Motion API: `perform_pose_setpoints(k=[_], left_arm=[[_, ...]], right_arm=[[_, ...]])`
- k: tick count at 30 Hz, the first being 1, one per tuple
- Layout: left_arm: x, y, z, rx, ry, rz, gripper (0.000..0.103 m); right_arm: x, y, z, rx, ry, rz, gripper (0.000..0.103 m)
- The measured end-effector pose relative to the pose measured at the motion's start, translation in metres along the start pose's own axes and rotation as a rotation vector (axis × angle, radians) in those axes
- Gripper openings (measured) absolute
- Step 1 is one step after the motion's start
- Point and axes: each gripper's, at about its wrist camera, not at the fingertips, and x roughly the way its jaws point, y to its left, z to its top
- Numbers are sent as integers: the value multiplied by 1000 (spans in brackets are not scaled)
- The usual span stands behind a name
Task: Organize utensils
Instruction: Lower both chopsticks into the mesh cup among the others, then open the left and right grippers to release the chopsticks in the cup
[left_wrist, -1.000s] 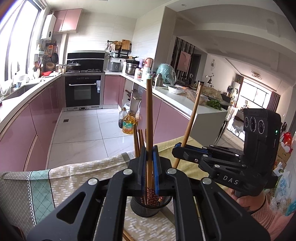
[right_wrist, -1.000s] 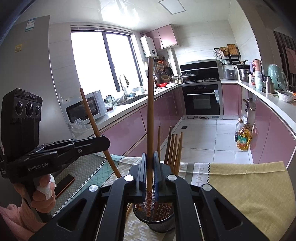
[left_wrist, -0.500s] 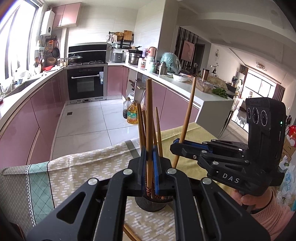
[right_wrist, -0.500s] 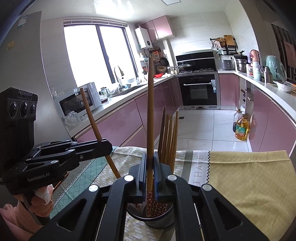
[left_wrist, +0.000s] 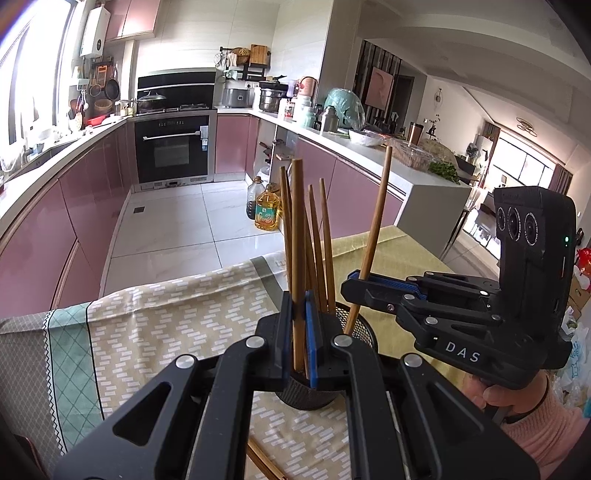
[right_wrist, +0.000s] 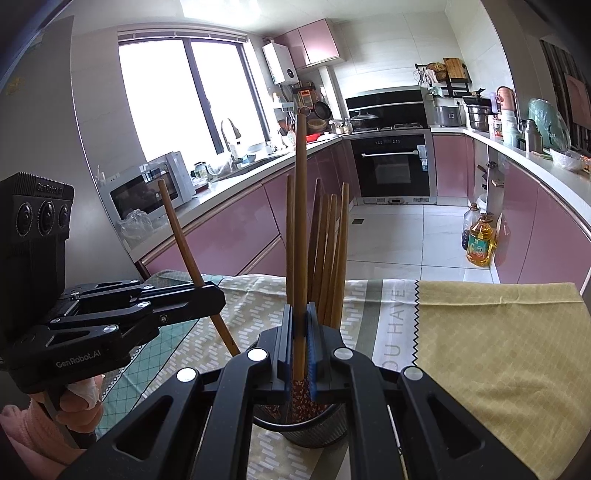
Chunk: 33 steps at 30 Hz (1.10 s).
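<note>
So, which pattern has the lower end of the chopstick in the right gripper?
Small pale flowers on dark red, best seen in the right wrist view.

Patterned tablecloth in the near foreground, green-checked at left, brick-printed in the middle, mustard yellow at right. Beyond it, pale tiled floor between runs of pink cabinets. Black built-in oven at the far end, wok on the hob above. Yellow oil bottle standing on the floor beside a darker bottle, near the right-hand cabinets. Microwave on the left counter, under a bright window. White water heater high on the far wall. Greens on the right counter's near end.
</note>
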Motion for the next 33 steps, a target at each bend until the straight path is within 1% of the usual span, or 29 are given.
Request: perform_pose_setpoints(k=[10,23,26,33], left_arm=[[9,2,2,5,22,9,7],[36,6,11,-6,54,17,8],[42,8,11,-14,65,13,8],[48,12,6,-30,72,14,8]], right_arm=[[13,-3,-4,7,32,-4,6],[22,-10,0,36,47,-4,6],[23,-12,0,46,47,-10,8],[20,-12,-3,59,39,-8,8]])
